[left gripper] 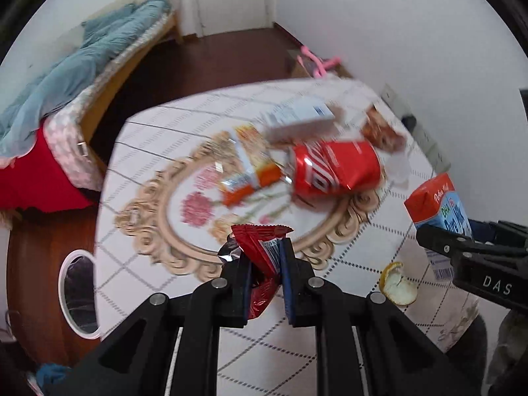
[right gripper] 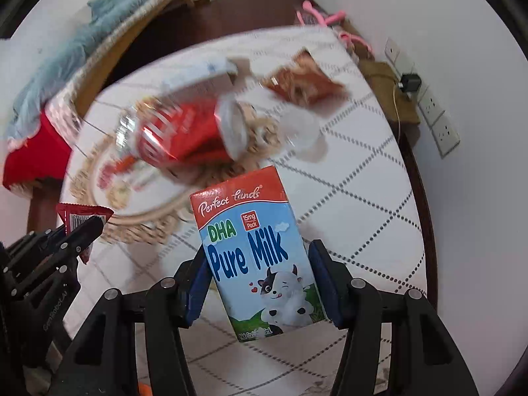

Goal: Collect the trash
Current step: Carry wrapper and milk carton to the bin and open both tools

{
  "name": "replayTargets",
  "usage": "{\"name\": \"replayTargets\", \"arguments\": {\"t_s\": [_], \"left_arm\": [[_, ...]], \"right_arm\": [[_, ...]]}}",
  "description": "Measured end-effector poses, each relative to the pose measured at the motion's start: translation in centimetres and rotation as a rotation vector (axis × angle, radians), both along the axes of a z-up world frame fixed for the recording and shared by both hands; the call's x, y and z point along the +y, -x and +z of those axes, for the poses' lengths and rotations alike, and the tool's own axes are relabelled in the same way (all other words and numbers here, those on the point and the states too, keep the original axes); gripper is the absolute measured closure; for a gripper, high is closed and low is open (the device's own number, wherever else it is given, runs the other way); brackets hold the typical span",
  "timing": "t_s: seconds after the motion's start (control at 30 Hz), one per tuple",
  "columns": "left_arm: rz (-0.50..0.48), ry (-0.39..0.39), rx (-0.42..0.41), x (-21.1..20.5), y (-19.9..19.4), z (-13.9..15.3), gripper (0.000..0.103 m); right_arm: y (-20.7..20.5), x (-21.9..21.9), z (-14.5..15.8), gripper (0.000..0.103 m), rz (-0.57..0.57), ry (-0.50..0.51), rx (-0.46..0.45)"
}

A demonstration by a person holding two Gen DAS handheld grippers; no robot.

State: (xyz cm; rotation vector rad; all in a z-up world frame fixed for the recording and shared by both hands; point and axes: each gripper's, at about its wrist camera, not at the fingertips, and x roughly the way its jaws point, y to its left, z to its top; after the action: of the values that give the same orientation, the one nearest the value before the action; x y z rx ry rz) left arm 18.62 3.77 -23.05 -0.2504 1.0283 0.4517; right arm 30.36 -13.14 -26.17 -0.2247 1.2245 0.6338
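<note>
Counter (left gripper: 138, 171) under a white diamond-patterned cloth is carrying scattered trash. Milk carton (right gripper: 260, 257) is sitting upright between the right gripper (right gripper: 260, 283) jaws, which are pinching its sides. Crushed red soda can (left gripper: 333, 168) is lying on its side mid-counter, blurred, near an orange-and-white carton (left gripper: 250, 168). Left gripper (left gripper: 264, 283) jaws are pressing on a red snack wrapper (left gripper: 264, 257). Citrus peel (left gripper: 397, 285) is lying near the counter edge.

Both wrist cameras close above, angled steeply down, sharing the table (left gripper: 138, 165).
</note>
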Motion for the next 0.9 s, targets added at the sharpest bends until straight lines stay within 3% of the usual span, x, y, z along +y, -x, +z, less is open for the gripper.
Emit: {"name": "replayTargets", "arguments": {"t_s": [0.23,0.53,0.7,0.9], "left_arm": [[0.115,-0.049,-0.073,5.2,5.3,5.3,0.091],[0.292,-0.134,-0.121,14.6,15.3,10.4,0.091],[0.416,-0.146,-0.099,20.4,20.7,9.6,0.091],[0.586,0.063,-0.098,29.1,27.7,3.8,0.091]], "right_arm": [[3.1,4.5,5.6,0.044,0.049,-0.099,-0.072],[10.4,16.8,9.8,0.044,0.24,-0.241,-0.057],[16.2,26.2,8.6,0.044,0.38,-0.263,0.006],[22.9,36.2,4.0,0.044,0.511,-0.213,0.103]]}}
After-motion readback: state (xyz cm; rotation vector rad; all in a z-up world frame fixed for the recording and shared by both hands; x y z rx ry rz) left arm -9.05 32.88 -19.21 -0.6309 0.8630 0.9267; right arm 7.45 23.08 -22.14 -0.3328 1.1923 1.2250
